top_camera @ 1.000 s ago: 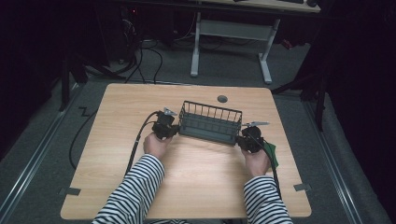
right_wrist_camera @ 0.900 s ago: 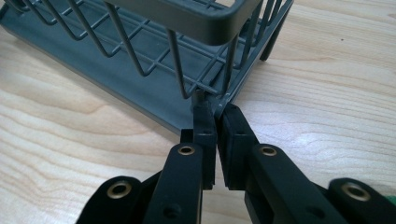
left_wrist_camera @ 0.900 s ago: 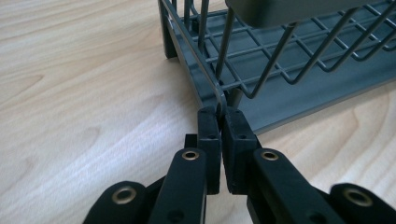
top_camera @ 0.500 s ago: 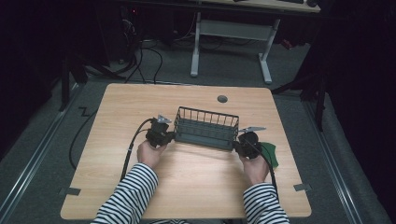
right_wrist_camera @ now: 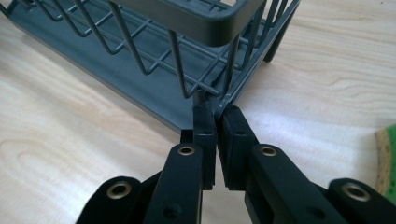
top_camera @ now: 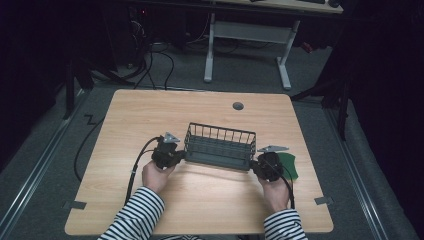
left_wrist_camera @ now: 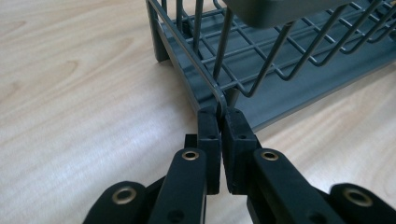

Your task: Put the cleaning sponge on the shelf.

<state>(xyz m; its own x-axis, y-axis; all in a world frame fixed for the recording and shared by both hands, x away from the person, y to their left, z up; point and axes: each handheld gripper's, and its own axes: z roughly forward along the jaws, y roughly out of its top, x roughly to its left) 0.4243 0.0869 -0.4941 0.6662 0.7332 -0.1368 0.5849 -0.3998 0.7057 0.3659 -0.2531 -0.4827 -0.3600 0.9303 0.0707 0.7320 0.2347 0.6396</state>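
Note:
A dark grey wire rack (top_camera: 220, 147) with a solid base tray stands on the wooden table (top_camera: 150, 110), a little nearer than its middle. My left gripper (top_camera: 183, 156) is shut on the bottom wire at the rack's left end; the left gripper view has the jaws pinching that wire (left_wrist_camera: 218, 105) at the corner. At the rack's right end my right gripper (top_camera: 254, 167) is shut on the low corner wire (right_wrist_camera: 219, 103). Both grippers (left_wrist_camera: 219, 116) (right_wrist_camera: 215, 114) lie low, close to the tabletop. The rack holds nothing that I can see.
A green sponge (top_camera: 290, 165) lies flat just right of the right gripper; its edge (right_wrist_camera: 385, 158) is visible in the right gripper view. A round cable hole (top_camera: 238, 106) sits near the far edge. A white-legged desk (top_camera: 282, 55) stands beyond the table.
Both grippers and the rack between them have moved together toward the near edge of the table. The grips on the rack's two ends have stayed shut.

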